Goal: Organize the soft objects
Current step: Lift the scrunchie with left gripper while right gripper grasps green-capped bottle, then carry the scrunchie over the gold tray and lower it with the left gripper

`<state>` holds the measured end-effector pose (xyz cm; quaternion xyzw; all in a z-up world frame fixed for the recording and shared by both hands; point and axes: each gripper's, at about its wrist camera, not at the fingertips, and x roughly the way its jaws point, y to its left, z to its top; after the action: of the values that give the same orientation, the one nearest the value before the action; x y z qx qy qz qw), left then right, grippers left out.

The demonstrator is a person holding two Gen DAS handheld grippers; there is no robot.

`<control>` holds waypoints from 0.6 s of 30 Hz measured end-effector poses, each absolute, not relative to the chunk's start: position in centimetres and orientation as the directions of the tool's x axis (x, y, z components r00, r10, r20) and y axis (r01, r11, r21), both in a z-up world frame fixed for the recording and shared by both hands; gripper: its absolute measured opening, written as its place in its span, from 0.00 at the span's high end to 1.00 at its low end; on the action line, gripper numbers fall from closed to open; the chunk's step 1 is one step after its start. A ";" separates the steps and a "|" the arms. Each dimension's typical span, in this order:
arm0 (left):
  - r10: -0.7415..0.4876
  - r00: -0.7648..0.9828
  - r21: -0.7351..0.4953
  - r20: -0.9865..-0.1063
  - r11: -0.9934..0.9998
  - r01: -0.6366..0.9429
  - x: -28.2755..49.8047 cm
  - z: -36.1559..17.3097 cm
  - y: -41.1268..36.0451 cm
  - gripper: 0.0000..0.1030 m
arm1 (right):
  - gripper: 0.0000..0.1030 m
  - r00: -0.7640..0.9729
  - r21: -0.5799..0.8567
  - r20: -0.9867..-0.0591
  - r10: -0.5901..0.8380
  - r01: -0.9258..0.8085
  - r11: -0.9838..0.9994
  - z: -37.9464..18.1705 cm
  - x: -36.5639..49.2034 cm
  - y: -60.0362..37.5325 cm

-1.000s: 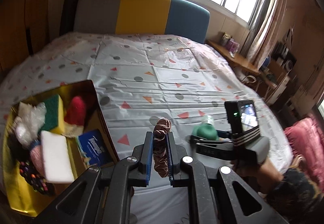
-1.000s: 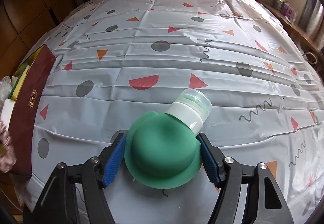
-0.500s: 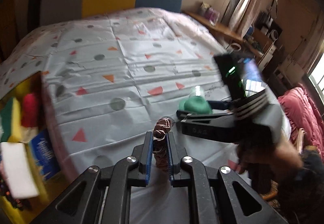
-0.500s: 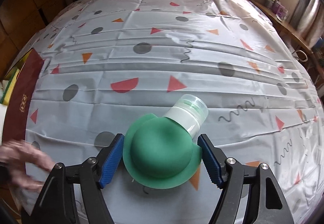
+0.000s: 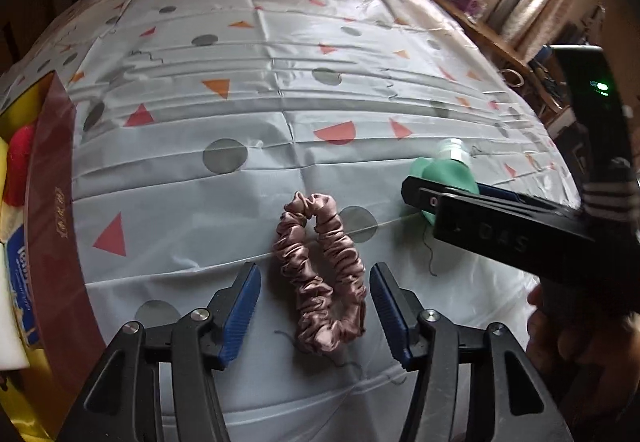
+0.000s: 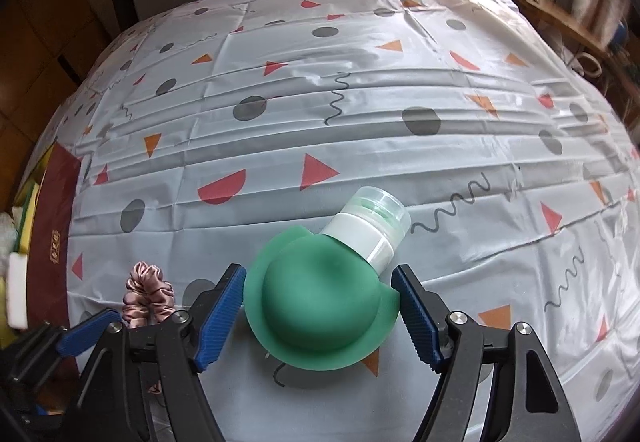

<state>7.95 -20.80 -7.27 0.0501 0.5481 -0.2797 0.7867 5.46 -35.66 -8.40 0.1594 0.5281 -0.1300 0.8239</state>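
A dusty-pink satin scrunchie (image 5: 320, 274), a green squeeze bottle (image 6: 320, 306) with white cap, and a pale-grey tablecloth (image 6: 360, 82) patterned with red and orange triangles and grey dots.

Landmark: scrunchie (image 5: 320, 274), flat on the tablecloth (image 5: 280, 90). Left gripper (image 5: 316, 306) straddles it, fingers apart, one each side, not touching. Bottle (image 6: 320, 294) lies on its side right of scrunchie, between right gripper (image 6: 320, 318) fingers, cap pointing away. Box (image 5: 52, 202) left of scrunchie, at cloth edge.
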 end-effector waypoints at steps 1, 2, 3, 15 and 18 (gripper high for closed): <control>-0.375 0.238 -0.223 -0.896 0.843 0.489 8.0 -7.3 -21.1 0.44 | 0.26 0.413 0.128 -0.910 -0.048 0.388 0.913 -8.4 5.4 -35.7; -0.360 0.243 -0.208 -0.901 0.849 0.487 8.1 -7.5 -21.6 0.45 | 0.26 0.415 0.132 -0.909 -0.045 0.389 0.912 -8.4 5.4 -35.8; -0.351 0.257 -0.189 -0.901 0.848 0.496 8.0 -7.4 -21.9 0.45 | 0.26 0.417 0.132 -0.908 -0.047 0.390 0.911 -8.4 5.4 -35.8; -0.373 0.417 -0.098 -0.829 0.830 0.549 4.9 -4.4 -17.9 0.81 | 0.40 0.395 0.002 -0.911 -0.116 0.286 0.958 -9.5 5.8 -33.6; -0.402 0.477 -0.086 -0.782 0.827 0.556 3.5 -1.6 -15.8 0.81 | 0.38 0.403 0.012 -0.908 -0.111 0.290 0.957 -9.6 5.6 -33.7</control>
<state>3.47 -15.85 -1.65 0.0900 0.4280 -0.2800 0.8546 5.58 -33.68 -9.60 0.0838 0.5328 -0.1202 0.8334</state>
